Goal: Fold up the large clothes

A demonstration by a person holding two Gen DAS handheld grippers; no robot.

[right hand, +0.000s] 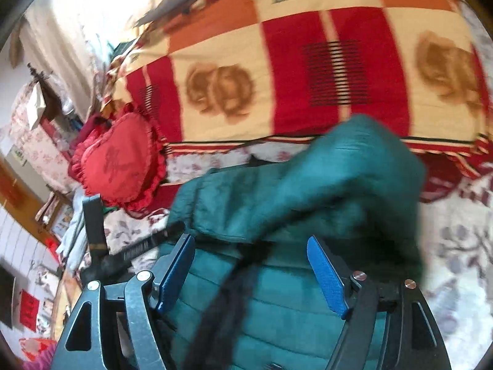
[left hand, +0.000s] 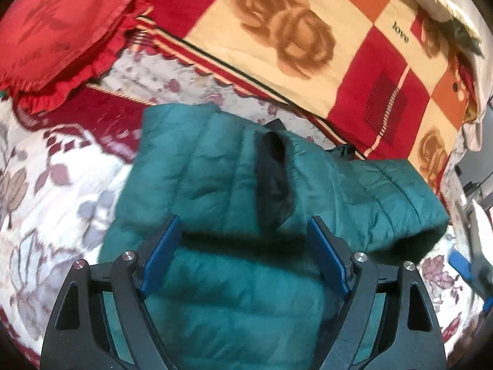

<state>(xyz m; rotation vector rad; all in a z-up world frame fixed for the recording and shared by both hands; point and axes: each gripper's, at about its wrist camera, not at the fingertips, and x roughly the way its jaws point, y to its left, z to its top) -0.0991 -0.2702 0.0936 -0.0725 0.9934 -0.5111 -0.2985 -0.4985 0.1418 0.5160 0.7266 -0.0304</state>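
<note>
A teal quilted puffer jacket point(left hand: 215, 169) lies folded over on a floral bedsheet point(left hand: 55, 200). Its black lining point(left hand: 274, 169) shows at a dark opening near the middle. My left gripper point(left hand: 243, 225) hovers over the jacket's near part, open, with only fabric below the blue pads point(left hand: 161, 256). In the right wrist view the jacket point(right hand: 339, 178) has a bulging fold lying over its body, and a black trim strip point(right hand: 231, 302) runs down the front. My right gripper point(right hand: 250, 240) is open above it and grips nothing.
A red frilled cushion point(left hand: 55, 30) point(right hand: 120, 166) lies at the bed's far side. Beyond the jacket spreads a red, cream and orange checked blanket point(left hand: 308, 46) point(right hand: 308, 77). A black handle-like device point(right hand: 95, 231) stands at the left, and cluttered furniture point(right hand: 37, 117) lies past the bed edge.
</note>
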